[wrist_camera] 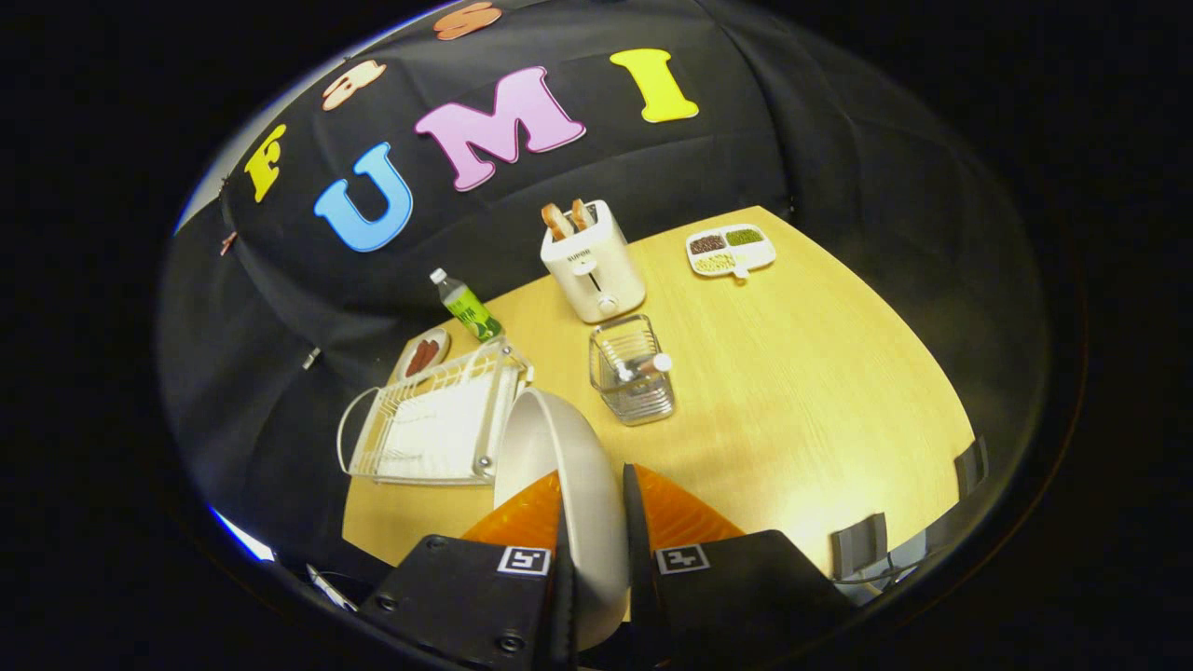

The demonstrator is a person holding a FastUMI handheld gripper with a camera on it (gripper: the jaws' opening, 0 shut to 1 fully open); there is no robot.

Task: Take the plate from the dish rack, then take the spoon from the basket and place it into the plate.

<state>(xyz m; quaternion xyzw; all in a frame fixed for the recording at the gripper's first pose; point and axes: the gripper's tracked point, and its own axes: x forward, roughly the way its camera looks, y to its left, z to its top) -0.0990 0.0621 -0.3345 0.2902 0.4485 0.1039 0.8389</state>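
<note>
- You are holding the gripper (pixel 595 522) high over the near edge of the wooden table (pixel 792 401), tipped forward and looking down along its fingers.
- You are gripping the white plate (pixel 559 466) by its rim: it is standing on edge between the two fingers, rising up and ahead of them, with both fingers (pixel 562 550) pressing on it from either side.
- The jaws are standing only a narrow slot apart, clenched on the plate's rim.
- The plate is hanging just beside the white dish rack (pixel 433 429), overlapping the rack's near right corner in the view; whether it is touching the rack cannot be told.
- The rack is sitting on the table to the left of the plate, with its slots looking empty.
- The clear basket (pixel 632 377) is standing just beyond the plate and a little right of it, holding the spoon (pixel 643 366), whose pale handle is leaning across the basket's top.
- Beyond the basket a white toaster (pixel 593 261) is carrying two slices of bread.
- Left of the toaster, behind the rack, a green-labelled bottle (pixel 466 306) is standing near a small dish (pixel 424 354) of reddish food.
- Right of the toaster, well apart from it, a divided tray (pixel 732 252) is sitting near the table's far edge.
</note>
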